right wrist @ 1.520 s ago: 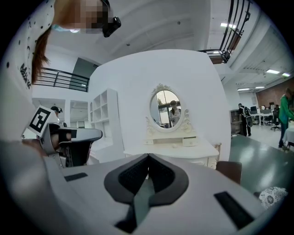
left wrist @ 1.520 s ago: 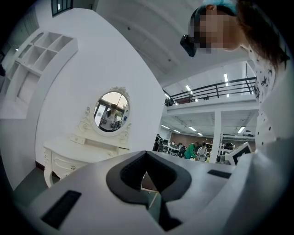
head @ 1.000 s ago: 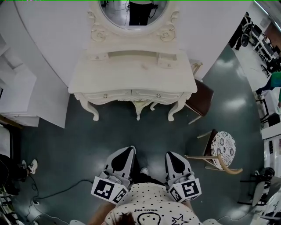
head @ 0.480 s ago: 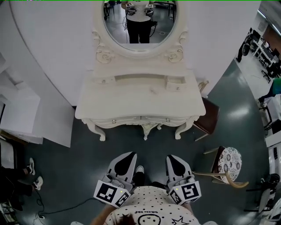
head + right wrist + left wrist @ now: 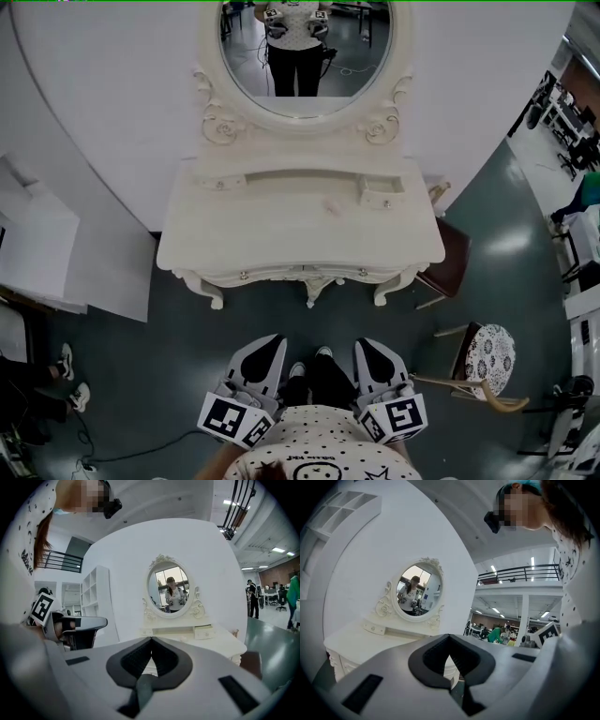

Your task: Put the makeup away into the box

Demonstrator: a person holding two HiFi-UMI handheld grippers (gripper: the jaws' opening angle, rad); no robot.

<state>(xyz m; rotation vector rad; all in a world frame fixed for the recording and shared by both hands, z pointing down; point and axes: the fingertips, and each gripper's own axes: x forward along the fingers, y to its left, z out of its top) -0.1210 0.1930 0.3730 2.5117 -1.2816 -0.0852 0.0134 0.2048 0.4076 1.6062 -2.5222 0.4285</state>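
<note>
Low in the head view, the left gripper (image 5: 272,342) and the right gripper (image 5: 367,344) were side by side above the dark floor (image 5: 141,375), well short of the cream desk (image 5: 281,239) at upper centre. Both sets of fingers were pressed together at the tips with nothing between them. The only possible makeup was a small pale item (image 5: 332,205), too small to identify, lying right of centre on the desk, near a small drawer (image 5: 380,194) below the oval mirror (image 5: 300,56).
</note>
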